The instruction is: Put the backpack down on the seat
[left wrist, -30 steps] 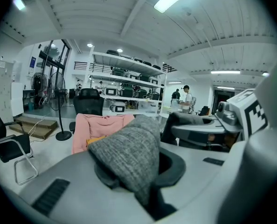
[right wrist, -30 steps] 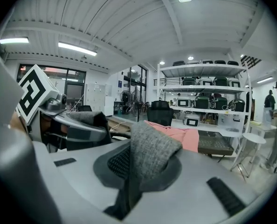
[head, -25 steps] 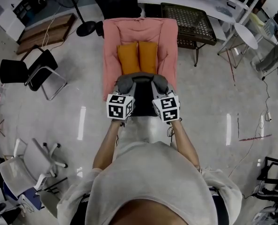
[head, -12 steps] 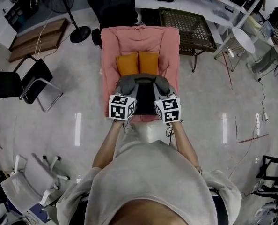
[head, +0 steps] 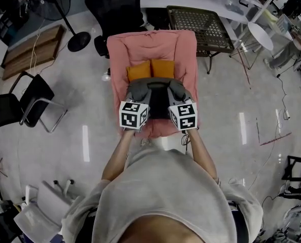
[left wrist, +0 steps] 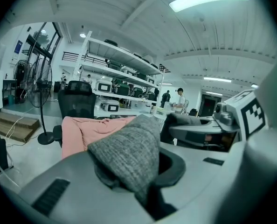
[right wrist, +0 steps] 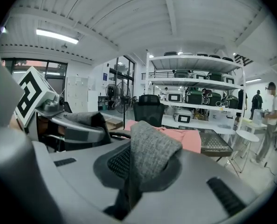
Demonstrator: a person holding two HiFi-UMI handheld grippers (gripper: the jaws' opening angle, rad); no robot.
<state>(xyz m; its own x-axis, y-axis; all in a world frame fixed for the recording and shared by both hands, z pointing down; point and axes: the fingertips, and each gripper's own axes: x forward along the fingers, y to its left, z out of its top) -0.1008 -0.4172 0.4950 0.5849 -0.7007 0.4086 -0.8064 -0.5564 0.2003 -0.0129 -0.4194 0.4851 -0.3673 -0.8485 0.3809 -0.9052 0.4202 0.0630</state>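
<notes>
A grey and black backpack (head: 157,96) hangs over the front half of a pink-covered seat (head: 155,47), hiding the near ends of two orange cushions (head: 150,70). My left gripper (head: 139,97) is shut on the backpack's left grey strap (left wrist: 129,148). My right gripper (head: 177,97) is shut on the right strap (right wrist: 150,155). In the left gripper view that strap rises out of the closed jaws, with the pink seat (left wrist: 82,129) beyond. In the right gripper view the seat (right wrist: 190,136) lies straight ahead.
A black office chair (head: 115,9) stands behind the seat, with a floor fan (head: 64,19) to its left. A black folding chair (head: 19,103) is at the left, a wicker table (head: 201,24) and a round white table (head: 259,34) at the right. Shelves (right wrist: 194,87) line the far wall.
Both grippers and the backpack have come forward towards the seat. The backpack now hangs over the seat's front part and covers more of the orange cushions.
</notes>
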